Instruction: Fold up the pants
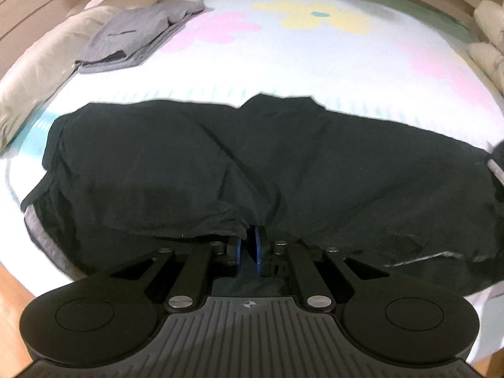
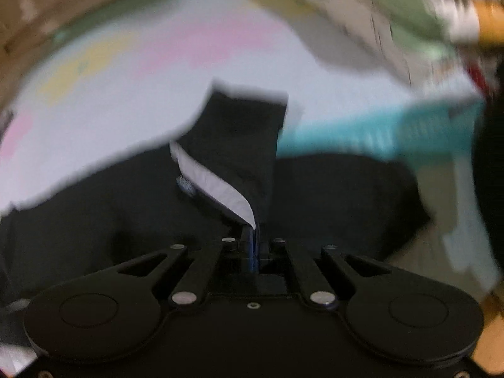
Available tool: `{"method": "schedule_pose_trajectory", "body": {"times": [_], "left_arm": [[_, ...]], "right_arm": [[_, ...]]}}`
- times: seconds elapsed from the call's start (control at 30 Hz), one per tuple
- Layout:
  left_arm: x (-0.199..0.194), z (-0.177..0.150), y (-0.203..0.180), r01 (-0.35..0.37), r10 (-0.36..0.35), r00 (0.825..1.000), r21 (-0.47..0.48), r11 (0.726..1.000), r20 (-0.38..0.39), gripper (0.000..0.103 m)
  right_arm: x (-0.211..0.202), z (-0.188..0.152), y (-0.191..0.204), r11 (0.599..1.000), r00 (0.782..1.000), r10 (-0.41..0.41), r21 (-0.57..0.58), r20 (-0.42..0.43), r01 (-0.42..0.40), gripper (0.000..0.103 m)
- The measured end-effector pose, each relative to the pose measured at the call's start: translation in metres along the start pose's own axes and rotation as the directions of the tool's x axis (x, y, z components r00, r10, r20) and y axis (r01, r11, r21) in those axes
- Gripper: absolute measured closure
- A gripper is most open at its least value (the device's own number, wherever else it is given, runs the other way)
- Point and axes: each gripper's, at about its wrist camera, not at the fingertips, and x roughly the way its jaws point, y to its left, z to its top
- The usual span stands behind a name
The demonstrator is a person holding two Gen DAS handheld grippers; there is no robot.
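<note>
One pair of black pants (image 1: 252, 170) lies spread across the near half of a bed sheet (image 1: 283, 63) printed with two pink flowers and one yellow. The left gripper (image 1: 249, 242), at 6 o'clock, has its blue pads pinched on the pants' near edge. The right gripper (image 2: 253, 236) is clamped on a lifted fold showing white lining; that view is blurred. One folded grey garment (image 1: 138, 37) sits at 10 o'clock beside a white pillow (image 1: 37, 72).
</note>
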Motion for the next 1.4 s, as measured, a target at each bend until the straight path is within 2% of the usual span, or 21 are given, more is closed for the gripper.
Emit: {"method": "schedule_pose_trajectory", "body": {"times": [0.07, 0.2, 0.27, 0.3, 0.37, 0.5, 0.6, 0.67, 0.73, 0.8, 0.87, 1.0, 1.1, 1.2, 1.4], "left_arm": [[0.001, -0.007, 0.006, 0.002, -0.002, 1.0, -0.018, 1.0, -0.015, 0.094], [0.007, -0.019, 0.009, 0.003, -0.003, 0.999, -0.011, 1.0, -0.041, 0.094], [0.006, -0.022, 0.005, -0.012, 0.013, 0.999, 0.023, 1.0, -0.038, 0.094], [0.006, -0.023, 0.004, -0.015, 0.016, 0.999, 0.031, 0.999, -0.036, 0.094], [0.005, -0.025, 0.003, -0.015, 0.016, 0.999, 0.033, 0.999, -0.036, 0.094], [0.006, -0.029, 0.006, -0.017, 0.018, 0.999, 0.024, 1.0, -0.041, 0.094], [0.005, -0.031, 0.01, -0.014, 0.014, 0.999, 0.01, 1.0, -0.041, 0.094], [0.005, -0.032, 0.014, -0.006, 0.006, 0.999, -0.005, 1.0, -0.045, 0.094], [0.007, -0.032, 0.019, 0.006, -0.007, 0.998, -0.025, 1.0, -0.055, 0.094], [0.01, -0.032, 0.02, 0.012, -0.014, 0.998, -0.034, 0.999, -0.061, 0.094], [0.01, -0.032, 0.017, 0.006, -0.008, 0.998, -0.02, 1.0, -0.057, 0.094], [0.01, -0.031, 0.012, -0.006, 0.006, 0.998, -0.005, 1.0, -0.056, 0.094], [0.01, -0.032, 0.012, -0.007, 0.007, 0.998, -0.005, 1.0, -0.055, 0.093], [0.009, -0.032, 0.013, -0.004, 0.004, 0.999, -0.005, 1.0, -0.053, 0.093], [0.008, -0.033, 0.016, 0.001, -0.001, 0.999, -0.008, 1.0, -0.051, 0.092]], "right_arm": [[0.006, -0.008, -0.006, 1.0, 0.998, 0.01, 0.009, -0.063, -0.01, 0.097], [0.005, -0.027, -0.01, 0.999, 0.996, 0.018, -0.045, -0.083, -0.021, 0.095], [0.002, -0.026, -0.016, 0.999, 0.996, 0.024, -0.03, -0.081, -0.027, 0.08], [-0.001, -0.024, -0.017, 1.0, 0.998, 0.013, -0.022, -0.069, -0.014, 0.062], [-0.01, -0.017, -0.015, 0.999, 0.999, -0.032, -0.023, -0.015, 0.032, 0.049], [-0.031, -0.01, -0.002, 0.994, 0.99, -0.063, -0.082, 0.124, 0.073, 0.049], [-0.029, -0.001, 0.01, 0.984, 0.977, -0.098, -0.127, 0.189, 0.123, 0.048], [-0.028, 0.002, 0.018, 0.97, 0.969, -0.146, -0.164, 0.2, 0.18, 0.046], [-0.027, 0.007, 0.016, 0.974, 0.975, -0.152, -0.144, 0.159, 0.176, 0.046], [-0.02, 0.013, -0.003, 0.992, 0.992, -0.108, -0.059, 0.07, 0.112, 0.046], [-0.011, 0.015, -0.024, 0.997, 0.997, -0.073, 0.021, -0.007, 0.073, 0.045], [-0.003, 0.005, -0.051, 0.993, 0.996, -0.026, 0.114, -0.091, 0.036, 0.043], [-0.005, 0.003, -0.071, 0.966, 0.985, 0.079, 0.256, -0.151, -0.038, 0.043], [-0.014, 0.004, -0.082, 0.938, 0.976, 0.148, 0.335, -0.157, -0.089, 0.043], [-0.027, 0.008, -0.088, 0.936, 0.977, 0.159, 0.337, -0.145, -0.102, 0.042]]}}
